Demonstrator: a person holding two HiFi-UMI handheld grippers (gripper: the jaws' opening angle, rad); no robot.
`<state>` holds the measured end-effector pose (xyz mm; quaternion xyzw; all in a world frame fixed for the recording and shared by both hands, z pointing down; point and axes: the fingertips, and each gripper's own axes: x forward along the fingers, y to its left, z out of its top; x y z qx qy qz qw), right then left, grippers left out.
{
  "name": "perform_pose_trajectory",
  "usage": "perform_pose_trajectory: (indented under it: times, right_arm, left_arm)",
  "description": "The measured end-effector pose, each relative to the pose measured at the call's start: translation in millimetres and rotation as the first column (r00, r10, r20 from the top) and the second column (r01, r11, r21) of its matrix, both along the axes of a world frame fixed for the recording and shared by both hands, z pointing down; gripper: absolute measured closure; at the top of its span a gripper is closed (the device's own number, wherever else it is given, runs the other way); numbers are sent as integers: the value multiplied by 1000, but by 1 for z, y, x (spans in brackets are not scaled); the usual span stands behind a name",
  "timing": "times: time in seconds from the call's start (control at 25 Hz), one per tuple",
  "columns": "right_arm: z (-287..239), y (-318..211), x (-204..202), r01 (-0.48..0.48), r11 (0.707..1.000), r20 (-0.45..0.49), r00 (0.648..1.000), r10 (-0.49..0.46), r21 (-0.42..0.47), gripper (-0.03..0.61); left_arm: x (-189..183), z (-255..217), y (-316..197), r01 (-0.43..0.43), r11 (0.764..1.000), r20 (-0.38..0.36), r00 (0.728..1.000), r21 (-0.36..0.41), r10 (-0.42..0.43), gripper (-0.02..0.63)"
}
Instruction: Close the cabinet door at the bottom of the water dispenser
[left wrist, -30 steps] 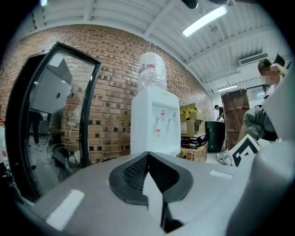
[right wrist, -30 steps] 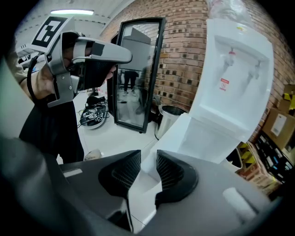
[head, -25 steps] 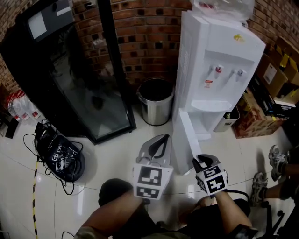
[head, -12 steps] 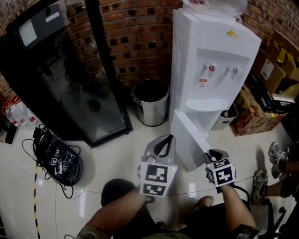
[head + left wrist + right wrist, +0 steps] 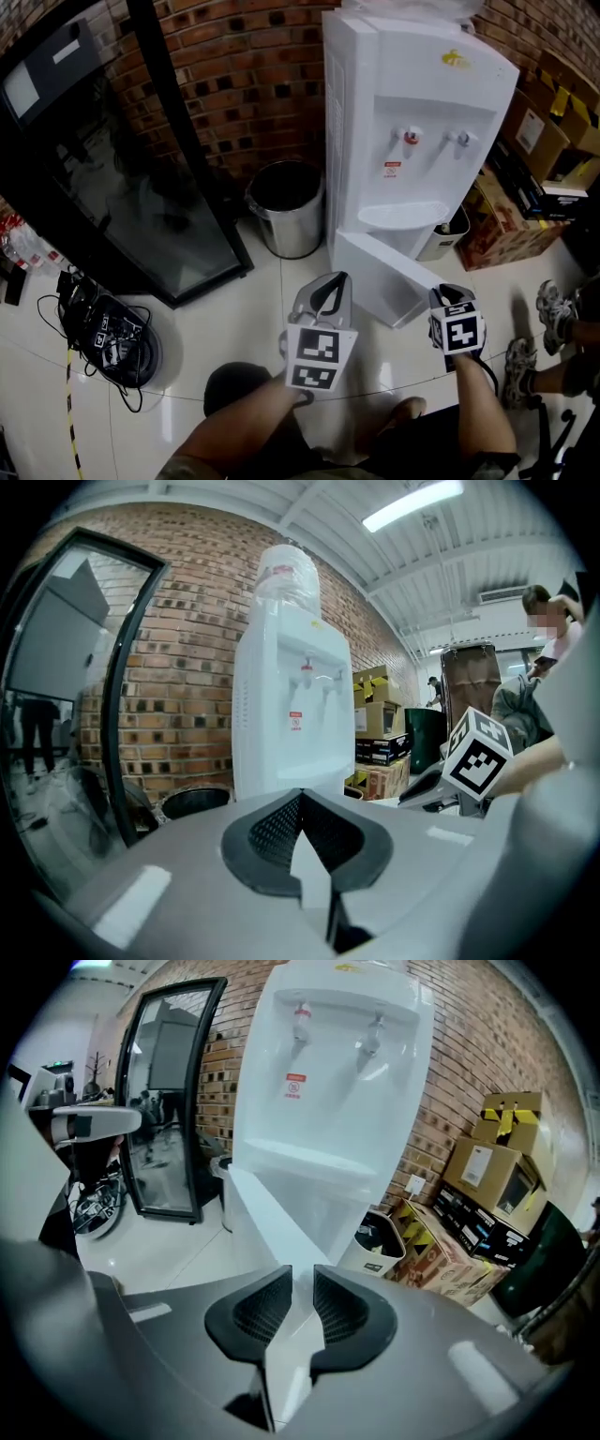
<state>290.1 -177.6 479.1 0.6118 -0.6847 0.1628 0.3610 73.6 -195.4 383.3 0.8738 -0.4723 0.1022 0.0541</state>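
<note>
The white water dispenser (image 5: 412, 112) stands against the brick wall. Its bottom cabinet door (image 5: 380, 272) hangs partly open, hinged at the left, with its free edge out towards me. My right gripper (image 5: 448, 292) is at that free edge. In the right gripper view the door (image 5: 272, 1222) lies just ahead of the right gripper (image 5: 302, 1274). Its jaws are closing, a narrow gap is left, and nothing is pressed between the pads. My left gripper (image 5: 330, 281) hovers over the floor left of the door. In its own view the left gripper (image 5: 302, 797) is shut on nothing and faces the dispenser (image 5: 286, 714).
A steel bin (image 5: 286, 208) stands left of the dispenser, beside a black glass-door cooler (image 5: 103, 169). Cables and a device (image 5: 108, 337) lie on the floor at the left. Cardboard boxes (image 5: 534, 187) and a small bin (image 5: 450, 230) crowd the right. A person's shoes (image 5: 548, 305) show at the right edge.
The right gripper has moved right and the door's free edge has swung right with it, towards the dispenser front. The left gripper has crept forward and a little lower.
</note>
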Motion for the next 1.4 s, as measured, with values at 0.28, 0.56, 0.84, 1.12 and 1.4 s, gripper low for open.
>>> perform_pose_trajectory:
  times: [0.28,0.56,0.84,1.12,1.4]
  right_arm:
    - [0,-28,29,-32,999,19,999,32,30,511]
    - [-1,-56,48,-25,998,23,999,23,65,512]
    - [0,-87,62,-10,994,52,999,4,107,519]
    - [5,-122,71,-4,989,70,998,-6,148,572]
    - [16,-152,77,-55,985,117,992,36,163,577]
  left_arm:
    - [15,17,-24,-16,999,-1,1000,-28,16,614]
    - [35,29,-45,-28,999,-21,999,-44,27,614]
    - [58,48,-65,-25,998,-34,999,-61,23,613]
    - [73,63,-78,-24,998,11,1000,-56,25,613]
    - [60,65,-83,10,998,35,999,-58,-8,614]
